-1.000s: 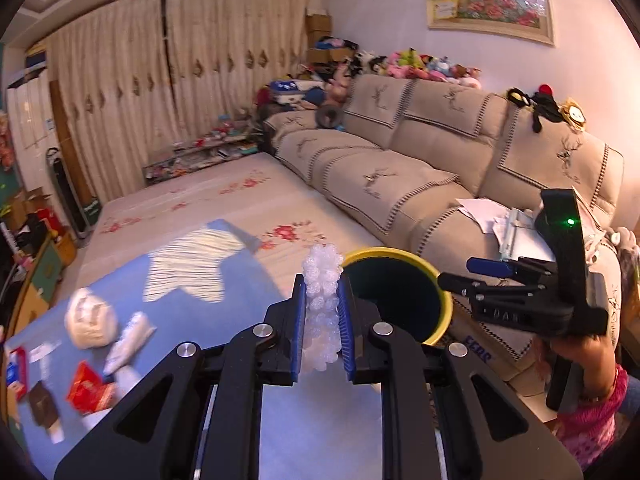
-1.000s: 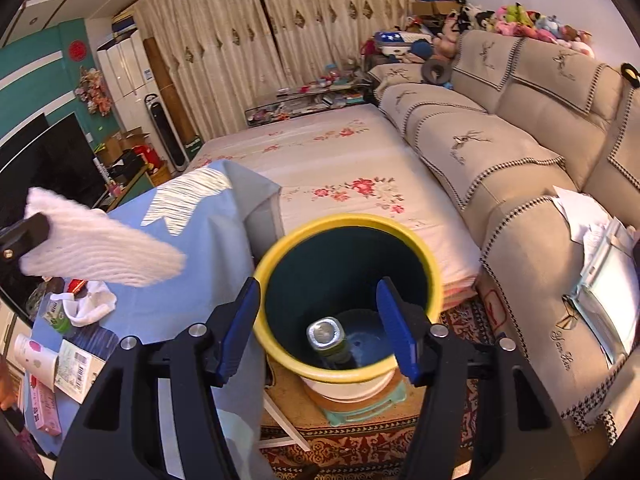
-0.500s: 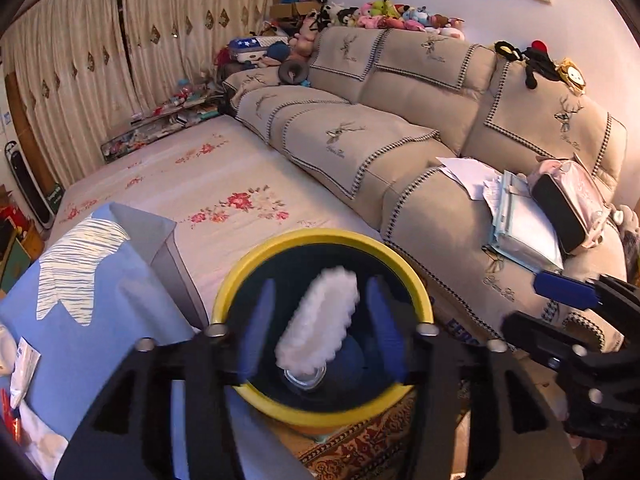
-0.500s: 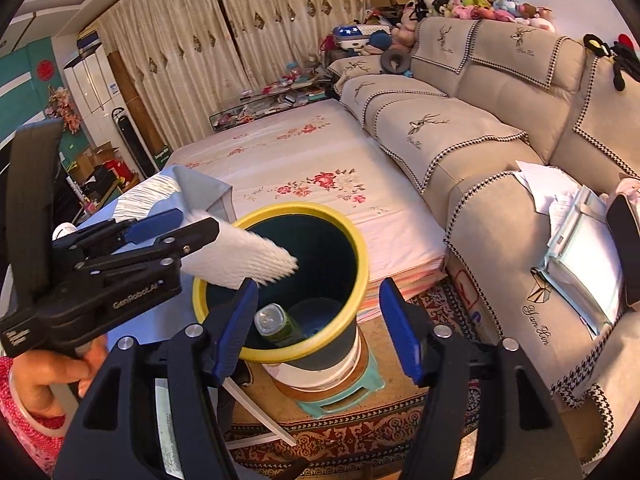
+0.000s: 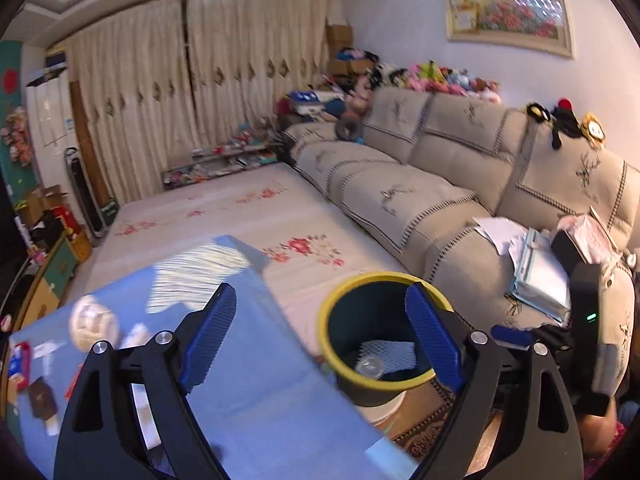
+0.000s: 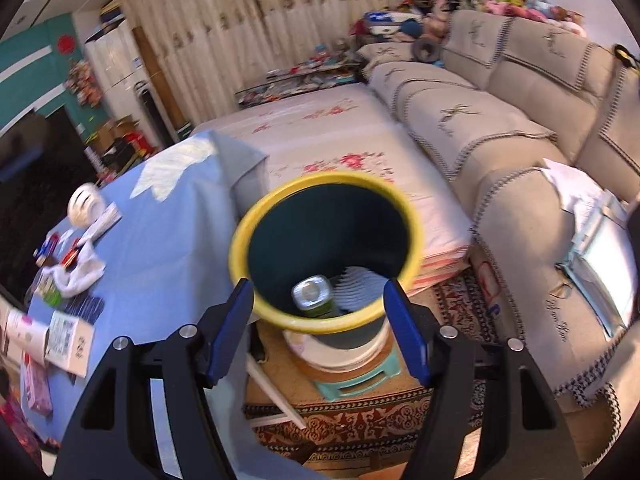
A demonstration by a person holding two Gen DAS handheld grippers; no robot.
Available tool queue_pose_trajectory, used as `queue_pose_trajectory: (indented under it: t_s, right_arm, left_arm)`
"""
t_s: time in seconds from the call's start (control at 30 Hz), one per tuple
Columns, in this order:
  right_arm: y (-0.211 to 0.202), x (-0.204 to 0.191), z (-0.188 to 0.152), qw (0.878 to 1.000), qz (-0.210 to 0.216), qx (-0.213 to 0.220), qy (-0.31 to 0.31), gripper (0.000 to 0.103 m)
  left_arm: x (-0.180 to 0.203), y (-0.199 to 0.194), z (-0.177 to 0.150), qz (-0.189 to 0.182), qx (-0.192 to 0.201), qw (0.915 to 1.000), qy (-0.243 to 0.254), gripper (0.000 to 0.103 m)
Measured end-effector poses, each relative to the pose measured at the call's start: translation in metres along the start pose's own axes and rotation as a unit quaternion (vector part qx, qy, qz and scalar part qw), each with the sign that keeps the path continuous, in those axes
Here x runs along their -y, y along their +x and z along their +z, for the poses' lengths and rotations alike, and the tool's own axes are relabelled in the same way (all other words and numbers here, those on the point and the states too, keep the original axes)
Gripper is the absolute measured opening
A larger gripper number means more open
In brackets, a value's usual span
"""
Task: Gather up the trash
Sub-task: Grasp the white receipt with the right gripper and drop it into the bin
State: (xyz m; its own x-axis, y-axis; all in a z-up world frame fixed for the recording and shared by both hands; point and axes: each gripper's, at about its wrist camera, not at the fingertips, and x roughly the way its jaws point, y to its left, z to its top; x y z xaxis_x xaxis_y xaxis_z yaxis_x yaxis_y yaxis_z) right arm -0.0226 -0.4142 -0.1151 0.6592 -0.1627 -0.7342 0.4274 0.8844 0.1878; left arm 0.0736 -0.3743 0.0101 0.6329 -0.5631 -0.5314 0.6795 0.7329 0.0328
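A yellow-rimmed dark bin [image 5: 362, 384] stands on a stool beside the blue-clothed table [image 5: 260, 380]. Inside it lie a white foam net [image 5: 390, 354] and a bottle [image 5: 370, 366]. My left gripper [image 5: 320, 300] hangs above the table edge next to the bin, its jaws opening wide with nothing between them. The right wrist view looks down into the same bin [image 6: 324, 182], with the foam net [image 6: 360, 284] and the bottle [image 6: 312, 294] at the bottom. My right gripper [image 6: 317, 286] hovers over the bin's near rim, jaws opening and empty.
More litter lies on the table [image 6: 160, 240]: a crumpled white ball [image 6: 82, 204], a white tissue [image 6: 80, 274], cartons [image 6: 66, 340] and wrappers. A beige sofa [image 6: 520, 152] with papers runs along the right. A patterned rug [image 6: 360, 420] lies under the stool.
My left gripper carried the white foam net from beside the bin to over it, opened, and the net dropped in. It then drew back toward the table. The right gripper widened slightly.
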Motion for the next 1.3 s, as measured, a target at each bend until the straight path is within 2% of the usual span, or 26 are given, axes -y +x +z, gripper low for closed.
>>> queue_pose_trajectory:
  t_s: [0.1,0.23,0.37,0.47,0.57,0.63,0.8,1.0,1.1,1.13,1.17,1.3]
  right_arm:
    - [0.014,-0.041,-0.007,0.998,0.047,-0.022,-0.044,0.065]
    - [0.027,-0.106,-0.020,0.985,0.119,-0.054,-0.110,0.067]
    - [0.031,-0.168,-0.033,0.959,0.200,-0.080,-0.186,0.076]
    - [0.029,-0.204,-0.039,0.935,0.237,-0.083,-0.250,0.084]
    - [0.028,-0.233,-0.046,0.911,0.258,-0.073,-0.314,0.096]
    - [0.028,-0.247,-0.052,0.897,0.266,-0.066,-0.347,0.096]
    - [0.053,-0.269,-0.061,0.867,0.252,-0.093,-0.420,0.096]
    - [0.079,-0.285,-0.073,0.832,0.264,-0.127,-0.471,0.097]
    - [0.080,-0.289,-0.076,0.826,0.278,-0.120,-0.476,0.096]
    - [0.080,-0.287,-0.073,0.828,0.285,-0.121,-0.467,0.095]
    - [0.077,-0.284,-0.071,0.831,0.292,-0.119,-0.458,0.085]
    - [0.072,-0.261,-0.062,0.849,0.286,-0.120,-0.427,0.084]
  left_arm:
    - [-0.045,-0.048,-0.010,0.037,0.017,0.9989,-0.021,0.090]
    - [-0.101,-0.100,-0.033,0.104,0.031,0.9928,-0.050,0.090]
    - [-0.152,-0.142,-0.066,0.169,0.028,0.9822,-0.076,0.091]
    - [-0.180,-0.164,-0.089,0.197,0.019,0.9756,-0.095,0.091]
    - [-0.197,-0.180,-0.111,0.211,0.013,0.9708,-0.113,0.091]
    - [-0.205,-0.188,-0.124,0.216,0.012,0.9690,-0.120,0.091]
    - [-0.215,-0.201,-0.141,0.225,0.011,0.9654,-0.131,0.091]
    - [-0.212,-0.198,-0.143,0.227,0.010,0.9646,-0.135,0.091]
    - [-0.209,-0.193,-0.140,0.224,0.007,0.9656,-0.132,0.091]
    - [-0.208,-0.192,-0.140,0.223,0.006,0.9661,-0.130,0.091]
    - [-0.207,-0.191,-0.140,0.222,0.006,0.9664,-0.129,0.091]
    - [-0.206,-0.187,-0.141,0.220,0.004,0.9673,-0.127,0.091]
